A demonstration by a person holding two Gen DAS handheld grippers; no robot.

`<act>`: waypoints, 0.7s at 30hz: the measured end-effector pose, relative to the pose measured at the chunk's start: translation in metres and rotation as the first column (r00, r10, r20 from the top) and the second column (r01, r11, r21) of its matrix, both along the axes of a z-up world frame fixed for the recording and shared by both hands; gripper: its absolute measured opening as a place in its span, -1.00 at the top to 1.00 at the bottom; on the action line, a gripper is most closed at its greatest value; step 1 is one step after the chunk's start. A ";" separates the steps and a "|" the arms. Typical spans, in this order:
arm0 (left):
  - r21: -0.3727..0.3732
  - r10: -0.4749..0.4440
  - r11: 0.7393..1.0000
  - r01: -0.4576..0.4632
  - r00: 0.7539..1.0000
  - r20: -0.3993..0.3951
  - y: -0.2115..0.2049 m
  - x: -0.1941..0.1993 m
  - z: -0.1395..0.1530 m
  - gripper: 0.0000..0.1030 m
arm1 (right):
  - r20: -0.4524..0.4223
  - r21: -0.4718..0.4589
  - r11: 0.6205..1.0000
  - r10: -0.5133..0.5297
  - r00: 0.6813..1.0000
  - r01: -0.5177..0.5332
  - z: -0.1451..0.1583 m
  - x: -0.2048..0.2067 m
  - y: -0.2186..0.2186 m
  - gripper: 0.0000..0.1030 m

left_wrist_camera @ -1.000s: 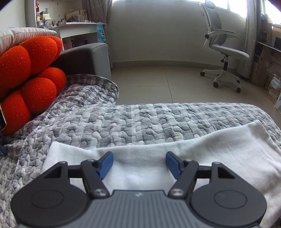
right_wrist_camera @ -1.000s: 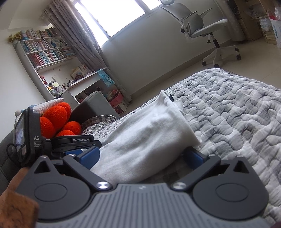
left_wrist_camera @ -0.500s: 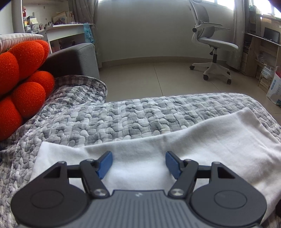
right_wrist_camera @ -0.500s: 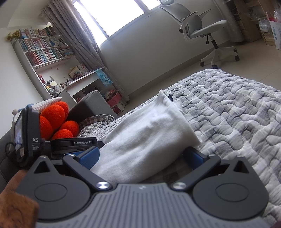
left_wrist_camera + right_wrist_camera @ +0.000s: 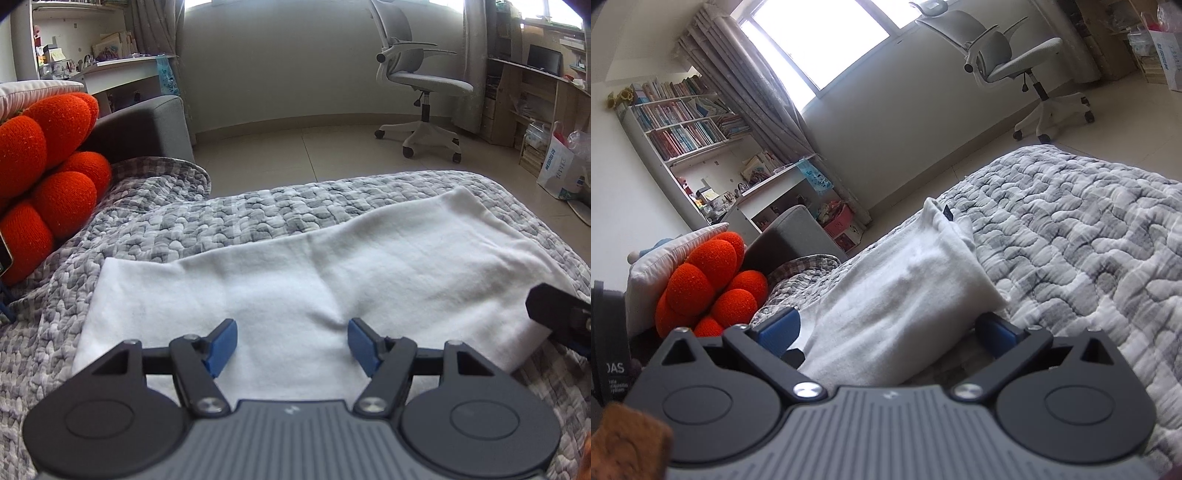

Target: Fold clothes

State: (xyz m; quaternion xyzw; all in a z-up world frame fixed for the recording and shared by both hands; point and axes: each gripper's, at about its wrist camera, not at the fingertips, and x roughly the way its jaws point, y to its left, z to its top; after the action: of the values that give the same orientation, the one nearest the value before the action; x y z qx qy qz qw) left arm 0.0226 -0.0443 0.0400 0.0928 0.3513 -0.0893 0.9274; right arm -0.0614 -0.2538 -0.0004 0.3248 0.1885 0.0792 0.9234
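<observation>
A white garment (image 5: pixel 332 266), soft and plain, folded into a long band, lies flat on the grey quilted bed cover (image 5: pixel 258 210). Orange cushions (image 5: pixel 48 166) sit at nine o'clock in the left wrist view. The left gripper (image 5: pixel 291 341) hangs over the cloth's near edge, its blue fingers (image 5: pixel 221 345) spread apart with white fabric showing between them, gripping nothing. In the right wrist view the right gripper (image 5: pixel 886 328) stands wide open, its fingers (image 5: pixel 777 326) flanking the garment's near end (image 5: pixel 897 299), which runs away toward twelve o'clock; whether they touch it I cannot tell.
</observation>
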 end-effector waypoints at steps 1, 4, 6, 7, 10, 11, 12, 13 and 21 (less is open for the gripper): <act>0.002 -0.001 1.000 0.001 1.000 -0.003 0.000 -0.001 0.000 -0.31 | -0.001 0.005 1.000 -0.006 1.000 0.006 0.001 -0.001 0.000 -0.96; -0.021 0.009 1.000 -0.010 1.000 -0.016 0.003 0.000 -0.001 -0.31 | 0.012 0.063 0.997 -0.037 0.999 0.036 0.001 -0.003 -0.005 -0.94; -0.026 0.006 1.000 -0.007 1.000 -0.016 0.004 0.000 -0.002 -0.32 | 0.019 0.107 0.993 -0.060 0.998 0.057 0.000 -0.005 -0.010 -0.83; -0.027 0.004 1.000 -0.004 1.000 -0.016 0.004 0.000 -0.002 -0.32 | 0.015 0.128 0.989 -0.076 0.997 0.073 0.000 -0.005 -0.013 -0.77; -0.035 0.001 0.999 -0.002 1.000 -0.019 0.004 0.000 -0.003 -0.33 | -0.008 0.185 0.975 -0.123 0.992 0.123 -0.003 -0.005 -0.021 -0.42; -0.036 0.001 0.999 -0.002 1.000 -0.020 0.004 0.000 -0.003 -0.33 | -0.026 0.195 0.971 -0.138 0.990 0.141 -0.003 -0.003 -0.023 -0.25; -0.036 0.000 0.999 -0.001 1.000 -0.020 0.004 0.000 -0.003 -0.33 | -0.042 0.200 0.967 -0.151 0.988 0.157 -0.004 -0.002 -0.024 -0.10; -0.036 -0.001 0.999 0.000 1.000 -0.019 0.004 0.000 -0.003 -0.34 | -0.054 0.200 0.965 -0.163 0.985 0.171 -0.004 -0.002 -0.023 -0.02; -0.057 -0.015 0.998 0.014 1.000 -0.021 0.006 0.003 -0.004 -0.37 | -0.163 0.089 0.967 -0.224 0.961 0.240 0.004 0.005 -0.012 0.39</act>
State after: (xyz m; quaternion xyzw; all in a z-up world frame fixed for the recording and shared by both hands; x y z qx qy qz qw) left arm 0.0251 -0.0383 0.0361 0.0680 0.3577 -0.1071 0.9252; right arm -0.0566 -0.2656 0.0041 0.3992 0.2141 -0.0445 0.8904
